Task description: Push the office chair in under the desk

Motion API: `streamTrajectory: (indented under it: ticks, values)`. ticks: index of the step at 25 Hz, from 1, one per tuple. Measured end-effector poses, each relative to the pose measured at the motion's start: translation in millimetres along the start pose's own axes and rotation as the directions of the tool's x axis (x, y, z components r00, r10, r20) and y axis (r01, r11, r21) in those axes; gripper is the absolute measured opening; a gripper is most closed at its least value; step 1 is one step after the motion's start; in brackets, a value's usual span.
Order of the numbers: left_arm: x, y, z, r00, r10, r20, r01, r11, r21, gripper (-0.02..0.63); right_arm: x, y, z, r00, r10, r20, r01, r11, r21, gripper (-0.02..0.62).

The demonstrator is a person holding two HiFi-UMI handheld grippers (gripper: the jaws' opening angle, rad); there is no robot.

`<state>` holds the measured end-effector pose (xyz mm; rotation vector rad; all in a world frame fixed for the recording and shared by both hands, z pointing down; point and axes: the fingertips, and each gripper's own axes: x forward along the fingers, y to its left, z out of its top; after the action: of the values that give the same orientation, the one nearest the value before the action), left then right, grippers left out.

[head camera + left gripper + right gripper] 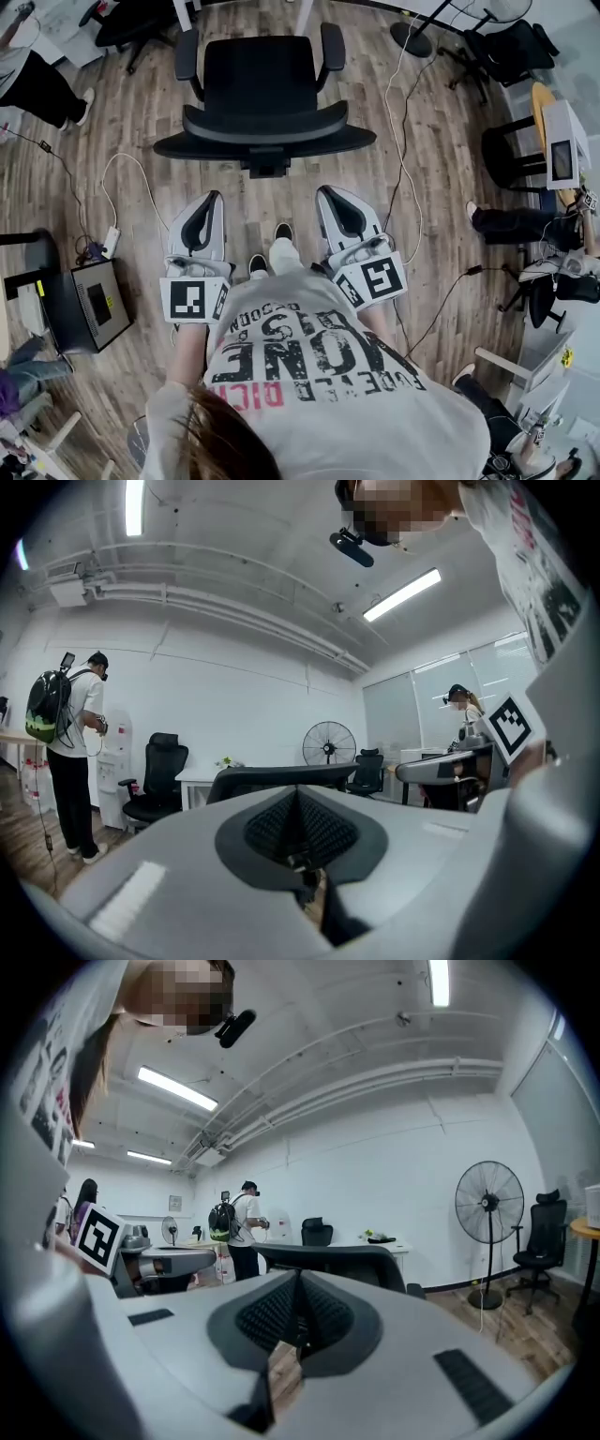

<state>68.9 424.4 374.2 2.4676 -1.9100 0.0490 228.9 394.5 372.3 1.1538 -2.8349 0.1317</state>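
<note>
Two hand-held grippers, both clenched with nothing between their jaws, are held level behind a black office chair (265, 131) on a wooden floor (441, 187). In the head view the left hand-held gripper (210, 199) and the right hand-held gripper (330, 193) point side by side at the curved backrest, near it, with a strip of floor showing between their tips and the chair. The chair stands out in the open with its back to the person and its seat and two armrests facing away. The left gripper view shows the ribbed pads pressed together, the backrest's top edge just beyond them and a white table (194, 776) farther off behind the chair. The right gripper view shows its own pads closed the same way. A standing fan (488, 1202) rises at the wall, and a person with a backpack (70, 742) stands to one side. White cables (405, 112) trail across the boards, and a black box (89, 305) sits on the floor at the person's left.
</note>
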Motion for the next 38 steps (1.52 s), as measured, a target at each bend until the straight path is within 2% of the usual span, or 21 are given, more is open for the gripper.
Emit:
streamTrajectory:
  ticks: [2,5,10,13,19,25,33,38]
  values:
    - [10.2,7.3,-2.1,1.000,0.014,-0.007,-0.014,1.000,0.021,0.012,7.6,-12.3,-3.4,1.000,0.009,-0.016,-0.009,1.000,0.003,0.021]
    - [24.4,21.0,-2.1,0.997,0.079,-0.003,-0.079,0.996,0.030,0.012,20.7,-34.3,-8.6,0.999,0.040,-0.025,-0.039,0.999,0.014,0.021]
    - [37.0,19.8,-5.1,0.987,0.161,0.002,-0.161,0.987,0.001,0.012,33.0,-65.3,-12.6,0.996,0.083,-0.028,-0.083,0.996,0.014,0.021]
    - [40.4,18.3,-7.9,0.982,0.187,-0.002,-0.187,0.982,-0.005,0.012,37.5,-75.8,-13.0,0.994,0.104,-0.027,-0.104,0.995,0.005,0.021]
    - [43.8,31.1,-7.8,0.976,0.216,-0.015,-0.215,0.975,0.050,0.012,45.0,-84.1,-16.7,0.992,0.118,-0.051,-0.120,0.992,-0.036,0.021]
    - [53.5,39.0,-10.1,0.980,0.194,-0.046,-0.189,0.977,0.103,0.012,47.5,-93.6,-16.5,0.994,0.093,-0.060,-0.095,0.995,-0.038,0.021]
    - [63.7,39.8,-15.4,0.987,0.125,-0.105,-0.116,0.989,0.093,0.012,45.3,-104.6,-18.1,0.995,0.025,-0.093,-0.028,0.999,-0.026,0.021]
    - [70.4,37.5,-28.6,0.983,0.086,-0.162,-0.073,0.994,0.086,0.012,41.8,-112.1,-22.8,0.993,-0.010,-0.121,0.005,0.999,-0.044,0.021]
